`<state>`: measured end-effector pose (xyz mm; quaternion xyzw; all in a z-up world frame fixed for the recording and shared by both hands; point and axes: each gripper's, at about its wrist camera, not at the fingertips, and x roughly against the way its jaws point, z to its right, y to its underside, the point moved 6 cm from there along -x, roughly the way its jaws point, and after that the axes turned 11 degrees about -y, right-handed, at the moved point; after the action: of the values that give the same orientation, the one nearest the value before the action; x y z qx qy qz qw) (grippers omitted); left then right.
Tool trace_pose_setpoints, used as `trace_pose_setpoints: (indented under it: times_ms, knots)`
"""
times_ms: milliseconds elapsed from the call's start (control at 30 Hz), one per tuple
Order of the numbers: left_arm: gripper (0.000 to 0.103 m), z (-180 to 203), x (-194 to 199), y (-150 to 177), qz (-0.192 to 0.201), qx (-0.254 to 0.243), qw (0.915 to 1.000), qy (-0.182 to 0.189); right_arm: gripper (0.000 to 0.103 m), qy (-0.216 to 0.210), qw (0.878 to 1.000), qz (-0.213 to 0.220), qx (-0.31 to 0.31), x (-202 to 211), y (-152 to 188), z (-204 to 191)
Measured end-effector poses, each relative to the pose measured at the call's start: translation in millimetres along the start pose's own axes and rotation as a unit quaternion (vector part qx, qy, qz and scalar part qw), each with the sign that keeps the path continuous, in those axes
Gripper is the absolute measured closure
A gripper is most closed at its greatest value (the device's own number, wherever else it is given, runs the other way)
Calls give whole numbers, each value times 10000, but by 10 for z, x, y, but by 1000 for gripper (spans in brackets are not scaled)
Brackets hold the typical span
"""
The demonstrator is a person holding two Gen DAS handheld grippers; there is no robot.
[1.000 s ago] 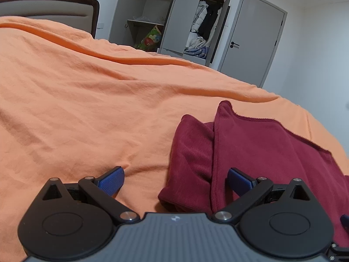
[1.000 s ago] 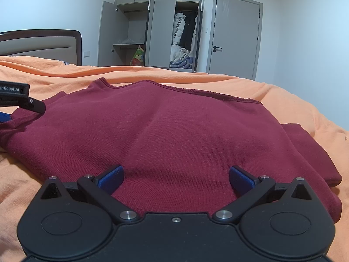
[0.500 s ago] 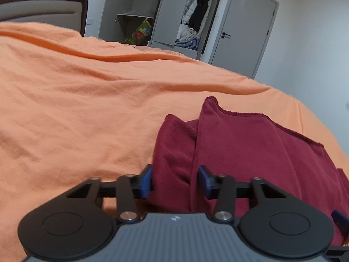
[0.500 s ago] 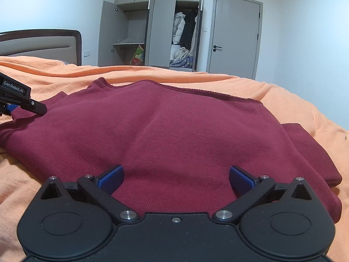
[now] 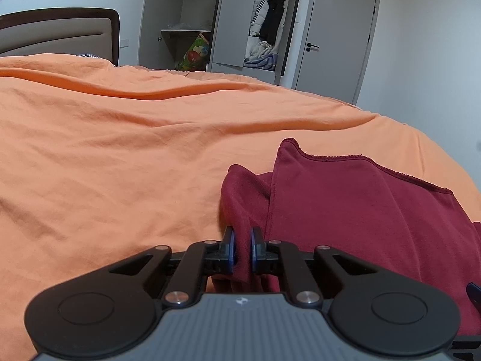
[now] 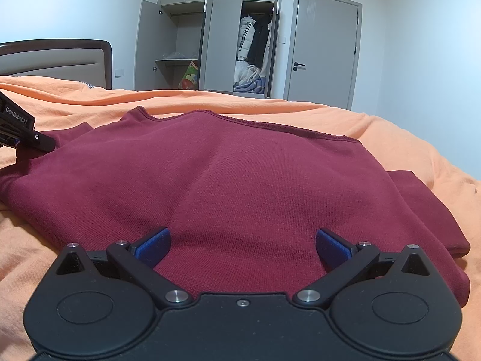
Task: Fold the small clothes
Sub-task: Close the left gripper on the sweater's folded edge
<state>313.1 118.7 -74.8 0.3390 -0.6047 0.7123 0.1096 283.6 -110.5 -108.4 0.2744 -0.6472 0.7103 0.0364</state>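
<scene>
Our left gripper (image 5: 240, 248) had pinched the near left edge of the maroon garment (image 6: 240, 186); our right gripper (image 6: 242, 246) hovered wide apart over its near hem. The garment lay on the orange bedspread (image 5: 120, 150), stretching away toward the wardrobe (image 6: 216, 39).

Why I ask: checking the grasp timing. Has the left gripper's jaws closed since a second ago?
Yes. The left gripper jaws swung inward from wide open and now pinch the maroon garment edge.

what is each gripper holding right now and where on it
Left gripper: shut on the dark red top, pinching a fold at its left edge. Right gripper: open, holding nothing.
</scene>
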Motion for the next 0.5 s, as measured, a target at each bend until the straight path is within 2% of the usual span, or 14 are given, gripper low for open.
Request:
trace_pose_setpoints:
  times_ms: [500]
  knots:
    - [93,-12,17,-18,30,-45,10000,-15,0,-4,10000,5,-4,-1,-1,-3]
